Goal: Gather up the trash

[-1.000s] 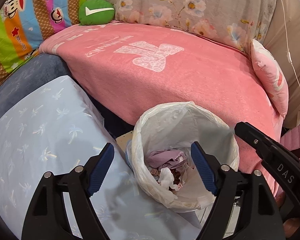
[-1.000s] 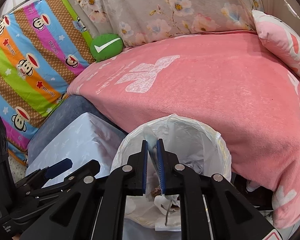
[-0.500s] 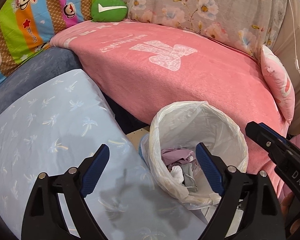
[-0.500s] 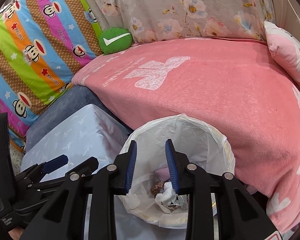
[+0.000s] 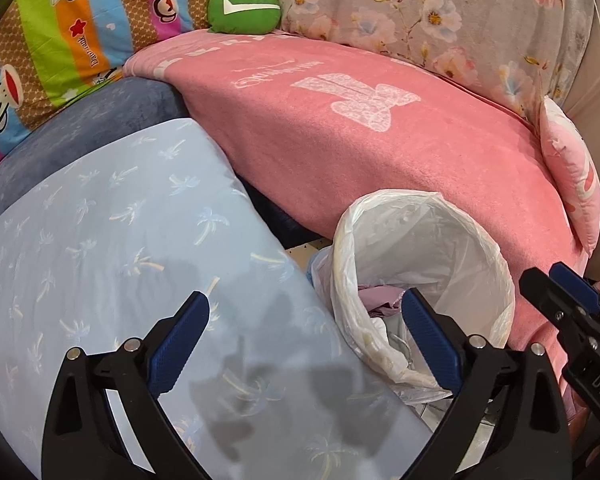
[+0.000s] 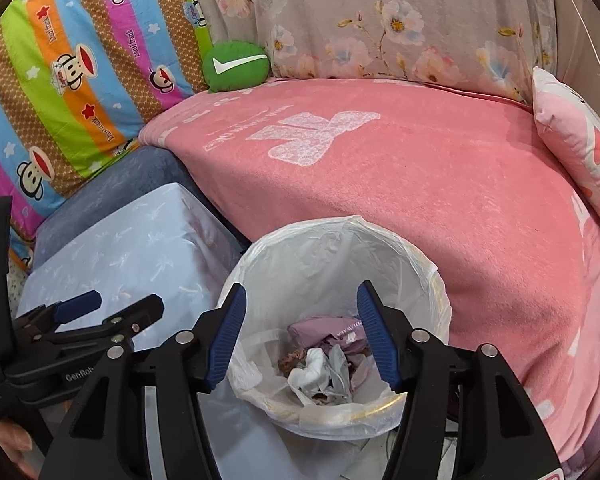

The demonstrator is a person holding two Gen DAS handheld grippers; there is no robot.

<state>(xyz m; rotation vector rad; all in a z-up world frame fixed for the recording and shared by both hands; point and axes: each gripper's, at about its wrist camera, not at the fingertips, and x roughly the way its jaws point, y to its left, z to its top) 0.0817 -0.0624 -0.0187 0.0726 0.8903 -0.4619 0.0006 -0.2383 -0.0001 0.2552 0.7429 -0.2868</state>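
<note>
A round bin with a white plastic liner [image 6: 332, 248] stands on the floor in front of a pink-covered sofa; it also shows in the left wrist view [image 5: 432, 232]. Crumpled trash [image 6: 324, 364], white, grey and mauve wrappers, lies at its bottom. My right gripper [image 6: 302, 338] is open and empty, held above the bin mouth. My left gripper [image 5: 304, 346] is open and empty, over the light blue cushion [image 5: 112, 248] just left of the bin. The left gripper also shows at the lower left of the right wrist view [image 6: 108, 312].
A pink blanket [image 6: 400, 184] covers the sofa seat behind the bin. A green round pillow [image 6: 236, 65] and a striped monkey-print quilt [image 6: 68, 64] lie at the back left. A pink cushion [image 6: 576, 148] leans at the right. A floral cover [image 6: 380, 24] drapes the backrest.
My right gripper opened and let go of a thin piece of trash, which dropped into the bin. The left gripper drifted left, away from the bin, over the blue cushion.
</note>
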